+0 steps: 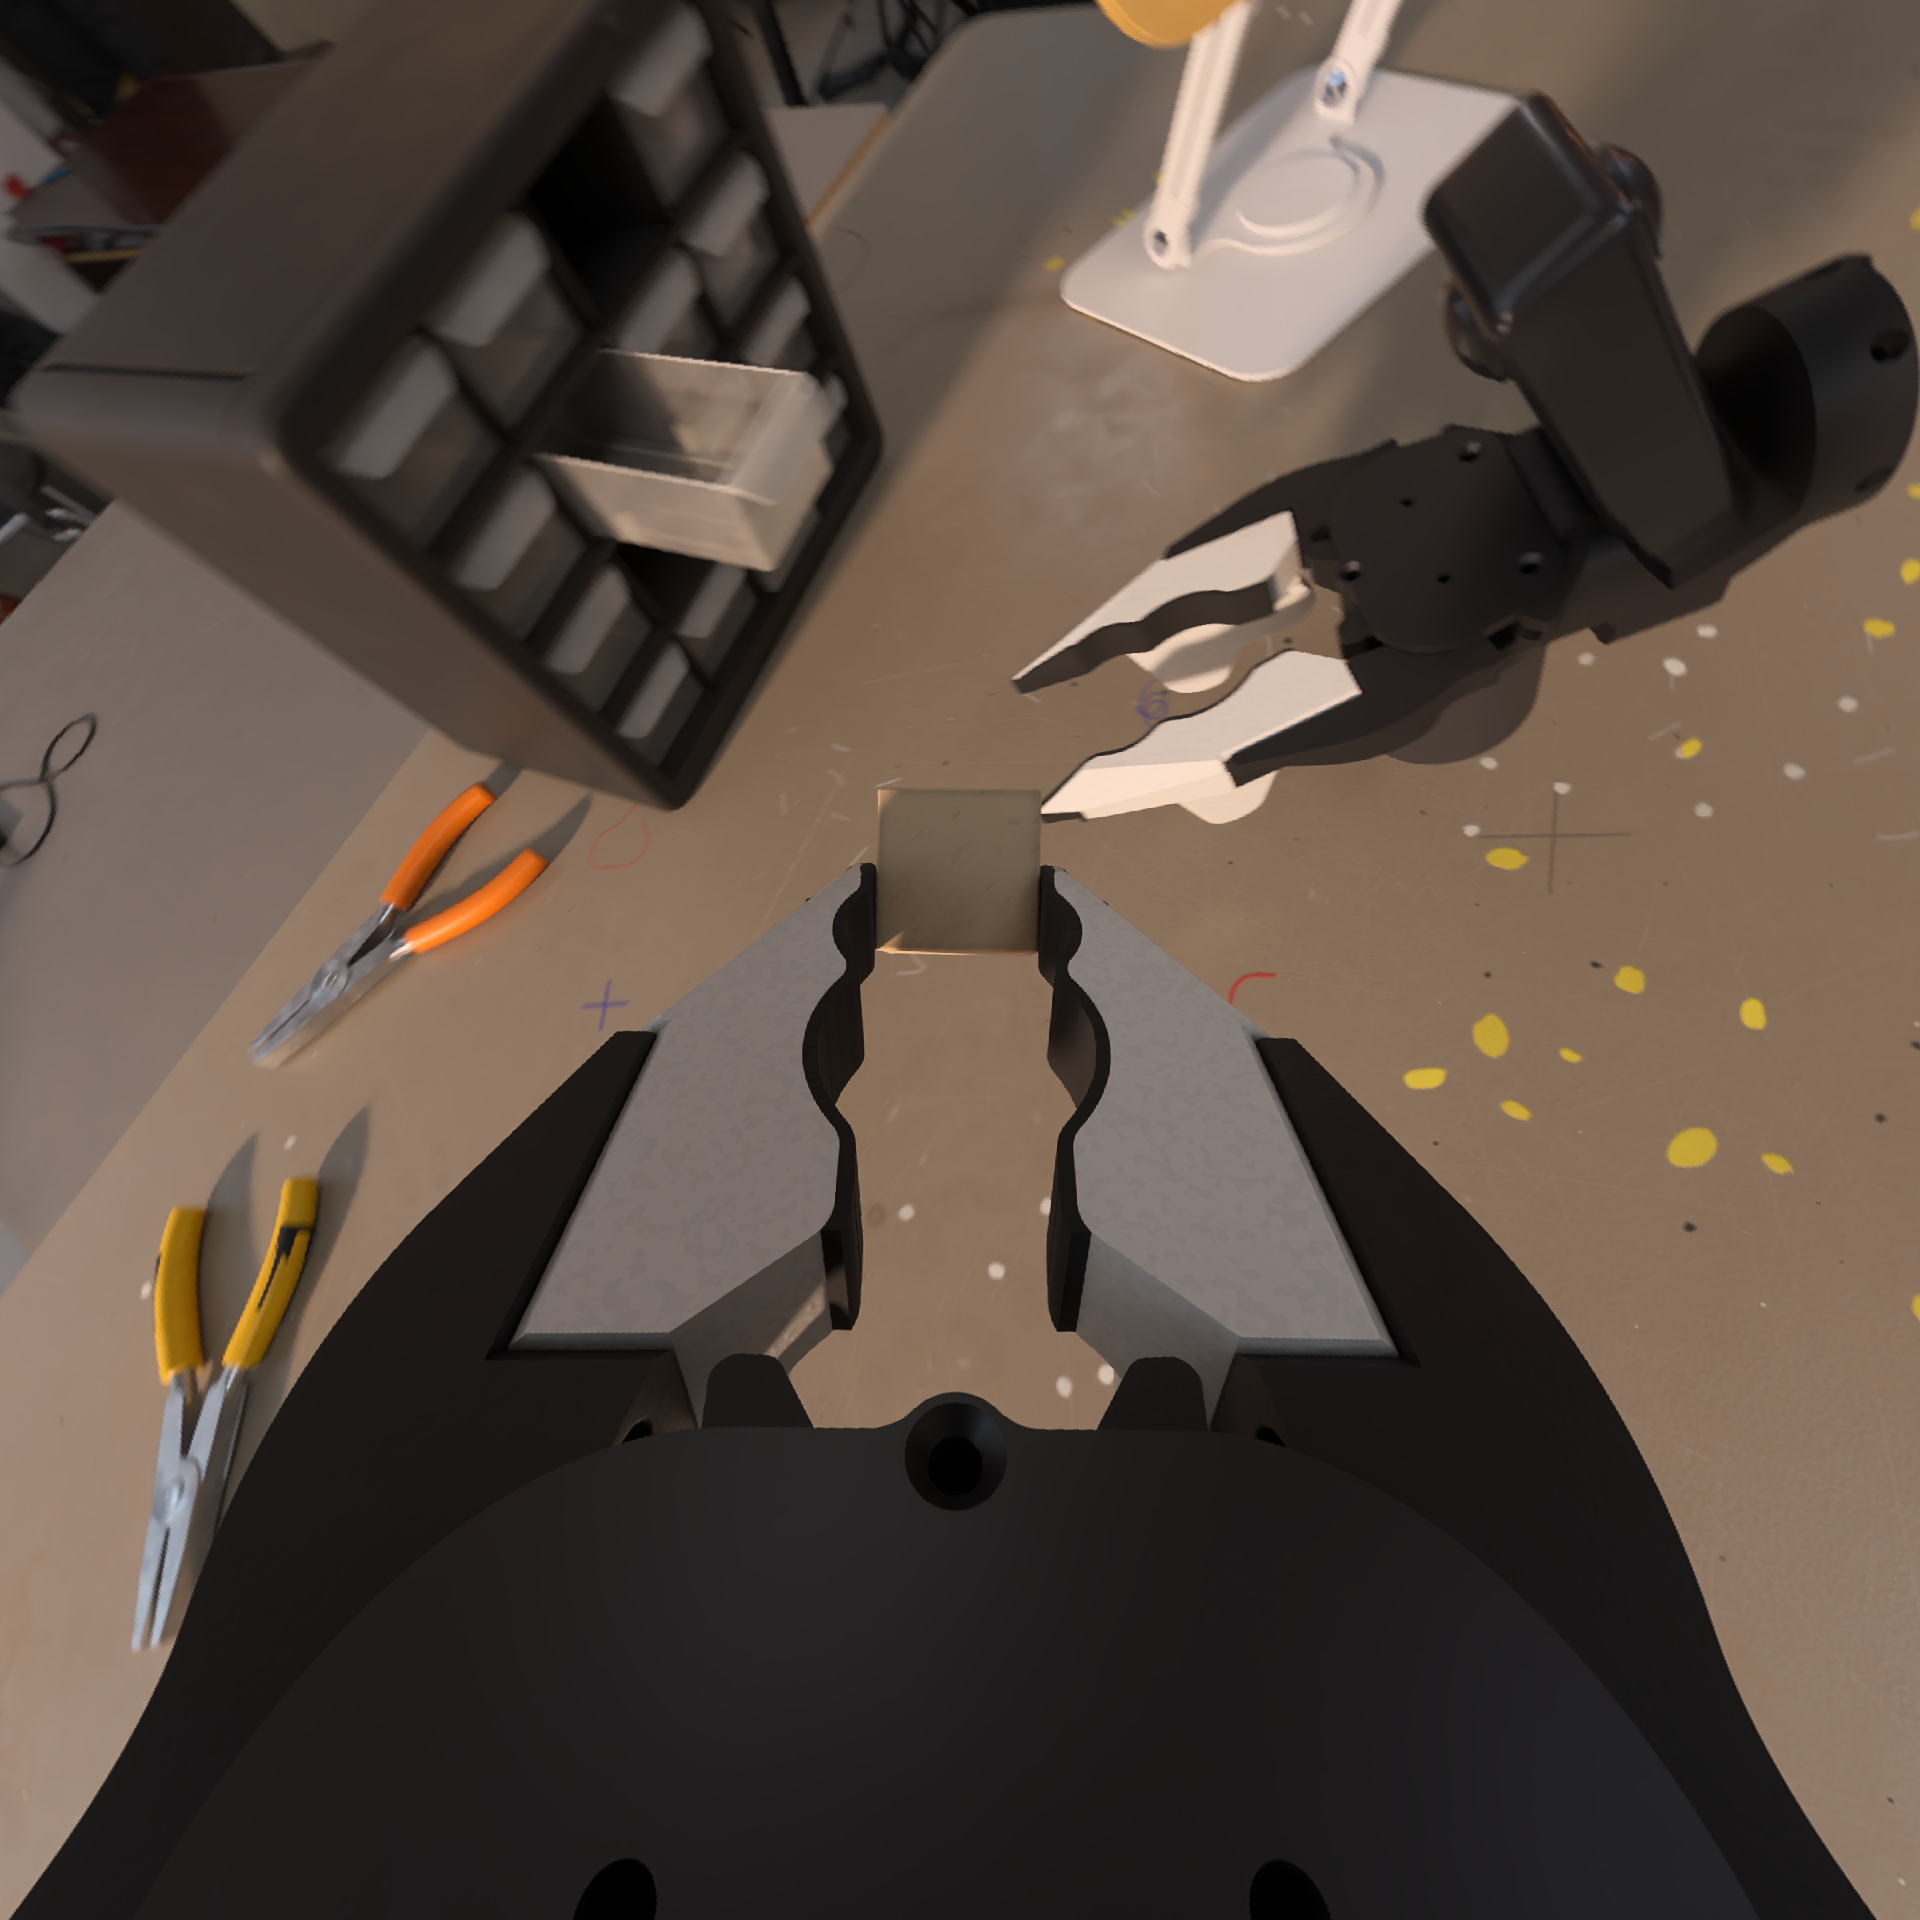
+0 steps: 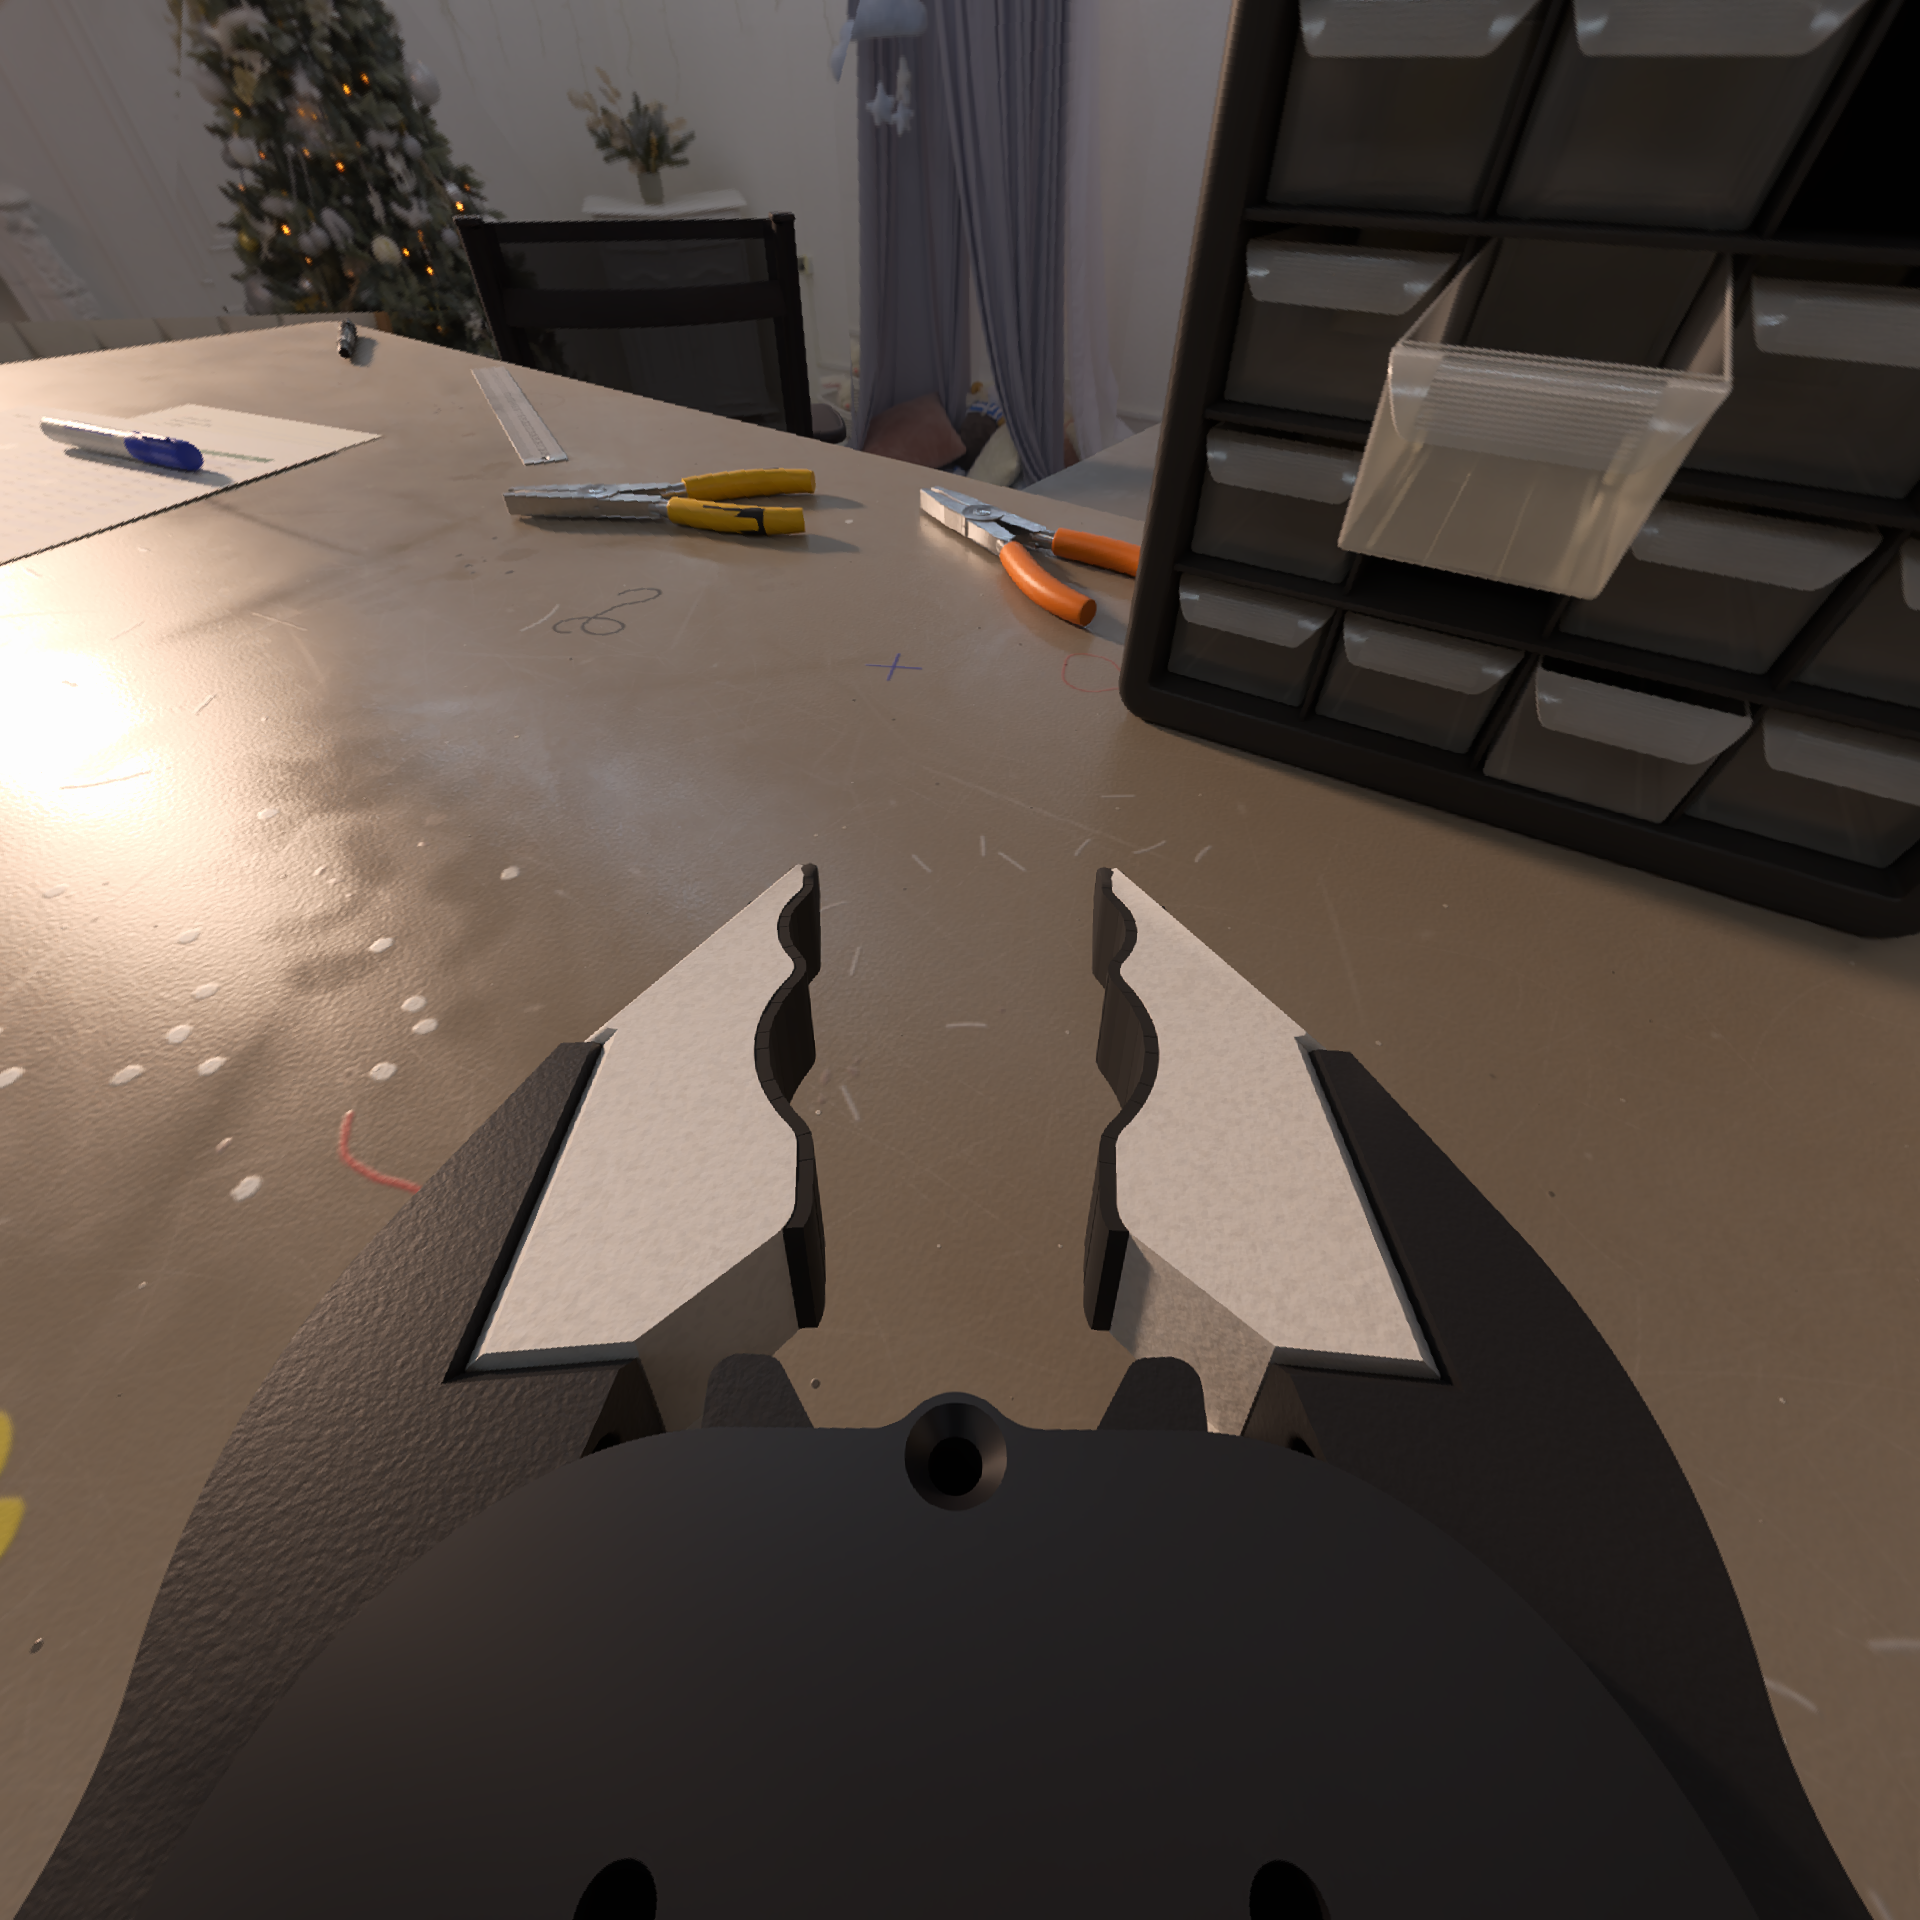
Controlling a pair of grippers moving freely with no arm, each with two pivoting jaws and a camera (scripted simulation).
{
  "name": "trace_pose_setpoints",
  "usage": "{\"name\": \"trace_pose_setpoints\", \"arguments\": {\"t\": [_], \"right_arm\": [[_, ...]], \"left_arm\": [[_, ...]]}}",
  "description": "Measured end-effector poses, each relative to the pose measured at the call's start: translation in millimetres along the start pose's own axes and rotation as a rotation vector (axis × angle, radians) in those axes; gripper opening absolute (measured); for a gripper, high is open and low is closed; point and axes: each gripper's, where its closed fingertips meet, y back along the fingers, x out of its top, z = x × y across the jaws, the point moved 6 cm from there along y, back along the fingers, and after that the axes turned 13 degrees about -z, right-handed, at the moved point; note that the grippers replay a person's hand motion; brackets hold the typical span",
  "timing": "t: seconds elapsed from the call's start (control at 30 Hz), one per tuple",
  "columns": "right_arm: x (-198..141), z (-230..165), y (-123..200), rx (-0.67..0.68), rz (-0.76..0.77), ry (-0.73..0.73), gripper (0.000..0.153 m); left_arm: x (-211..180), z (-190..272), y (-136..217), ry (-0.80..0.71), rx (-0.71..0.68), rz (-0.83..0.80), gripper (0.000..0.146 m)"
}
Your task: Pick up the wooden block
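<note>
At the left edge of the left wrist view lie yellow-handled pliers [image 1: 213, 1382] and orange-handled pliers [image 1: 405, 914]. At frame centre the left gripper [image 1: 957, 904] clasps the wooden block [image 1: 957, 868]. Upper right, the right gripper [image 1: 1039, 743] hangs spread, holding nothing.

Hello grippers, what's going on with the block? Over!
Left gripper shut on the wooden block. Right gripper open, empty, hovering close by. Nothing blocking the lift.

black drawer cabinet [image 1: 436, 343], orange pliers [image 1: 416, 914], yellow pliers [image 1: 208, 1382], white lamp base [image 1: 1278, 229]
</note>
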Motion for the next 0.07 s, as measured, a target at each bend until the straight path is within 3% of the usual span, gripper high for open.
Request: {"name": "trace_pose_setpoints", "arguments": {"t": [0.07], "right_arm": [[-0.4, 2.7, 0.7, 0.003, -0.003, -0.013, 0.053]], "left_arm": [[10.7, 11.4, -14.8, -0.05, -0.011, -0.047, 0.031]]}}
